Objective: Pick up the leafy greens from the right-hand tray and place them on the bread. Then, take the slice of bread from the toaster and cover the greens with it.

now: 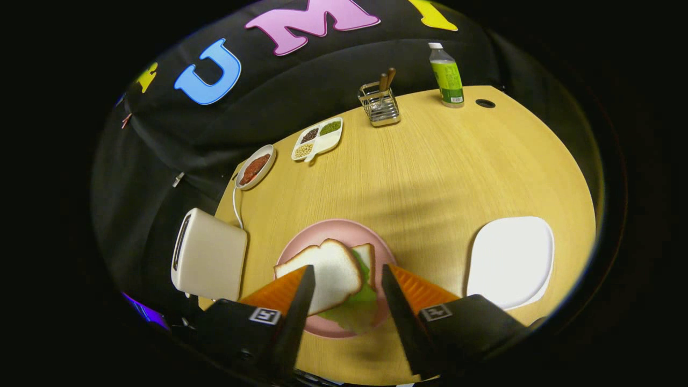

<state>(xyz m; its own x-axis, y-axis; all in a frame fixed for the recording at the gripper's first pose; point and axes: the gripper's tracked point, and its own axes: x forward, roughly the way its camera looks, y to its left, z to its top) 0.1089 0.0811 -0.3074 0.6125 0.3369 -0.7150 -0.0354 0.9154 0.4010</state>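
Nearest to us, the gripper (344, 279) hung over the pink plate (301, 244) with its fingers spread apart and pinching nothing. Between them lay the top slice of bread (328, 271), resting askew on the leafy greens (360, 306), whose edge poked out toward us from under it; a corner of the lower slice (366, 257) showed beyond. We judged the stack done or nearly so, though the top slice sat crooked. Bread like this looked light, soft and easily dented, so we would take it by its crust edges with a gentle squeeze if it needed squaring; the greens looked limp and thin, apt to slide out if the slice were dragged. To our left stood the toaster (210, 258), its slot apparently empty, with a cord (235, 207) running behind it. To the right sat the white tray (510, 260), bare. Well beyond, on the wooden table (430, 172), were a dish of red sauce (255, 167), a divided dish of seeds (318, 138), a wire utensil rack (379, 103) and a bottle (446, 76), none near enough to hinder us.
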